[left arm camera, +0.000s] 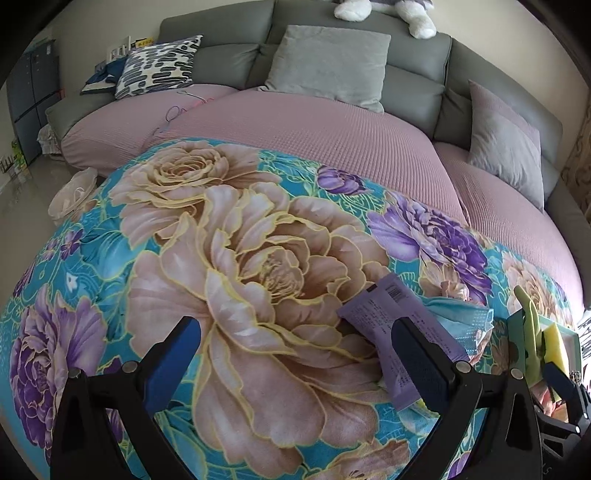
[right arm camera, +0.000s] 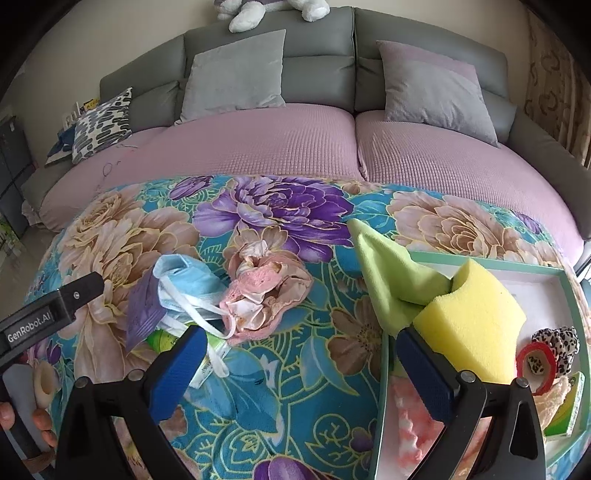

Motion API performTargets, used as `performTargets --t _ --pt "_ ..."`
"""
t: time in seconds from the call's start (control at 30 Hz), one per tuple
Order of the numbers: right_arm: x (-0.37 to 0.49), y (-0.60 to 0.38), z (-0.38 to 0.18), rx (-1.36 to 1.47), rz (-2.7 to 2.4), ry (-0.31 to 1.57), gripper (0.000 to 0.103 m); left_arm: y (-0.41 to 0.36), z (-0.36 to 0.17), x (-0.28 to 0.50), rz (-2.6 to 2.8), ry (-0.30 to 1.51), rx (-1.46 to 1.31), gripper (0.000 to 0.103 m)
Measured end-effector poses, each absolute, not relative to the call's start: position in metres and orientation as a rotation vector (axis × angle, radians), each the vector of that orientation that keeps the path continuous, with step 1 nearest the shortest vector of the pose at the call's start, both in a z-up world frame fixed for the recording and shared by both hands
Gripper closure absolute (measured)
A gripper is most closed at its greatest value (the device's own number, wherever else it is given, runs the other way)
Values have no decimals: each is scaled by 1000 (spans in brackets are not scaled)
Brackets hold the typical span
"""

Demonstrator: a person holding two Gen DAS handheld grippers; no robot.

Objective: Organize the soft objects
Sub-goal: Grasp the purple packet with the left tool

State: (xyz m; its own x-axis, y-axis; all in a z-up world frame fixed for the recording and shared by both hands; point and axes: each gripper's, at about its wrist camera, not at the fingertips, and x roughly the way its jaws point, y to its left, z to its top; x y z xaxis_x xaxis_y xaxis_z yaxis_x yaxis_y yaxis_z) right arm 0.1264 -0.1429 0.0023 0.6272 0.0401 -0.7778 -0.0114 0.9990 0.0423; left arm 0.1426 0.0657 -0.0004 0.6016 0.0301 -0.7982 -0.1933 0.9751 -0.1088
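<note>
A floral blanket (right arm camera: 288, 373) covers the sofa seat. On it lie a purple packet (right arm camera: 142, 314), a blue face mask (right arm camera: 184, 284) and a pink crumpled cloth (right arm camera: 266, 295). A green-rimmed tray (right arm camera: 569, 295) at the right holds a yellow sponge (right arm camera: 476, 314), a green cloth (right arm camera: 384, 273), a pink item (right arm camera: 413, 424) and a leopard scrunchie (right arm camera: 557, 343). My right gripper (right arm camera: 299, 365) is open and empty, its right finger beside the sponge. My left gripper (left arm camera: 295, 354) is open and empty, its right finger over the purple packet (left arm camera: 388, 314).
Grey cushions (right arm camera: 236, 70) and a patterned pillow (right arm camera: 101, 122) lean on the grey sofa back (right arm camera: 317, 74). A plush toy (right arm camera: 273, 11) sits on top. A pink waffle cover (right arm camera: 288, 140) lies behind the blanket. A white basket (left arm camera: 72, 194) stands on the floor at the left.
</note>
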Motion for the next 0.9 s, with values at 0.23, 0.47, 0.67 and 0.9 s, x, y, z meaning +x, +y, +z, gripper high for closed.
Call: performTargets --t 0.23,0.47,0.67,0.9 --pt "138 -148 2 28 17 886 0 64 -3 157 104 927 -257 0" --pt "141 -155 0 29 6 894 0 52 -10 168 87 952 -249 0" --pt "139 -158 2 35 5 891 0 41 -12 172 59 952 -261 0" --pt "139 -163 2 40 1 894 0 20 -22 177 9 989 -232 0"
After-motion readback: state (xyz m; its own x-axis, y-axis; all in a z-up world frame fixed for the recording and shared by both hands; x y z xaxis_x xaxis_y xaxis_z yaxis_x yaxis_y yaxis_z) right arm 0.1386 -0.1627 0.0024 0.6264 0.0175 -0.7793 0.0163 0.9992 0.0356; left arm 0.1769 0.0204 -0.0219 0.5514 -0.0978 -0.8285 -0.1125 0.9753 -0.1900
